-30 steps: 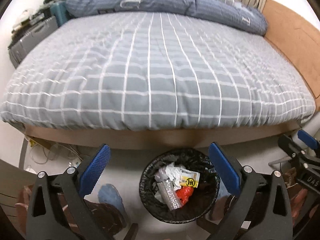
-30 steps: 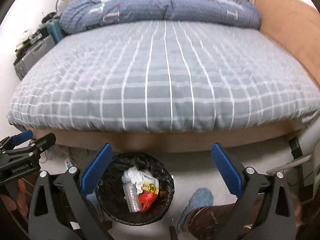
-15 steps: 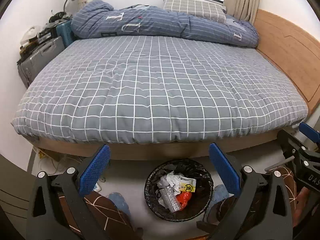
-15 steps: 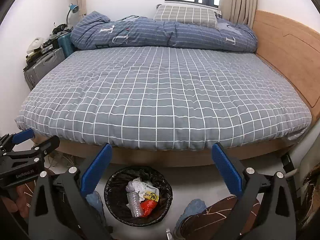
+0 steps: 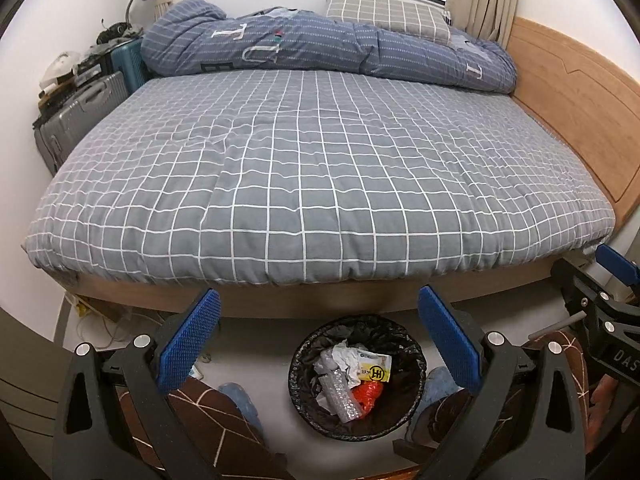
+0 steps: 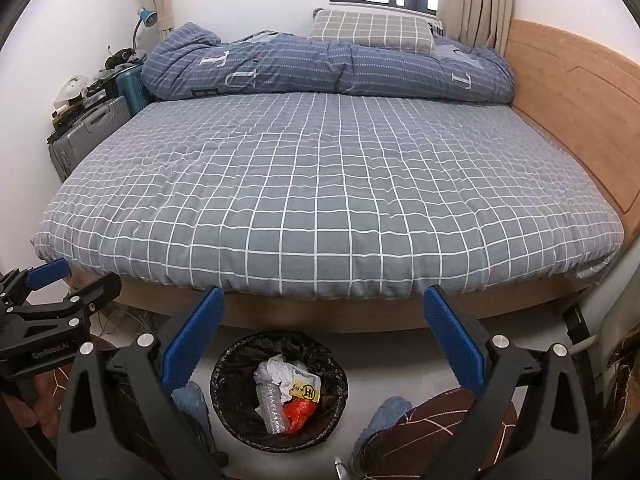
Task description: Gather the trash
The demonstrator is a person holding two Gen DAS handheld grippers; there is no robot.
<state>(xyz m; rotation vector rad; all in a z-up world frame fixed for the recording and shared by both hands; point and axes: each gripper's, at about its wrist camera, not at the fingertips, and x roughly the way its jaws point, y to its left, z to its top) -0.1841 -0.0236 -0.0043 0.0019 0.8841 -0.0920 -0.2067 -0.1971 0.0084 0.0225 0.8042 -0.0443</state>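
1. Both the left gripper [image 5: 318, 334] and the right gripper [image 6: 324, 330] hang spread wide with nothing held, likely because the trash is already dropped.
2. The trash bin [image 5: 416, 360], round with a crinkly black liner, stands on the floor just beside the bed's [image 5: 320, 184] foot.
3. Inside: crumpled paper [image 6: 276, 372], a clear ribbed bottle [image 6: 274, 408], a red wrapper [image 6: 298, 414].

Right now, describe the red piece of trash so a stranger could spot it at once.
At the foot of the bed, a black-lined bin stands on the floor. Inside lies the red wrapper, beside a clear crinkled bottle, below a yellow packet; it's the only red item.
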